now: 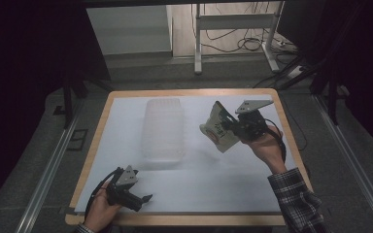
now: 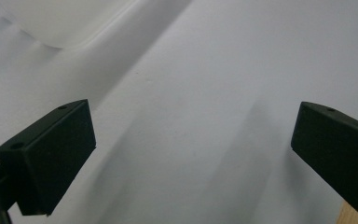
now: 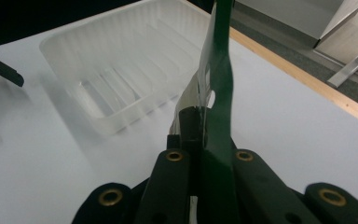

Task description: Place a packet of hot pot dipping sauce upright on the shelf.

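Right claw [image 1: 233,127] clenched on a flat packet [image 1: 217,130], held upright above the counter [image 1: 126,93] at 3 o'clock of the clear tray [image 1: 163,128], likely for loading. Left claw [image 1: 143,199] released, parked at 7 o'clock

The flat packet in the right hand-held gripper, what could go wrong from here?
1. The right hand-held gripper pinches the packet by one edge only, so it may bend, swing or slip.
2. The clear plastic tray looks light; a nudge from the packet could push it across the white sheet.
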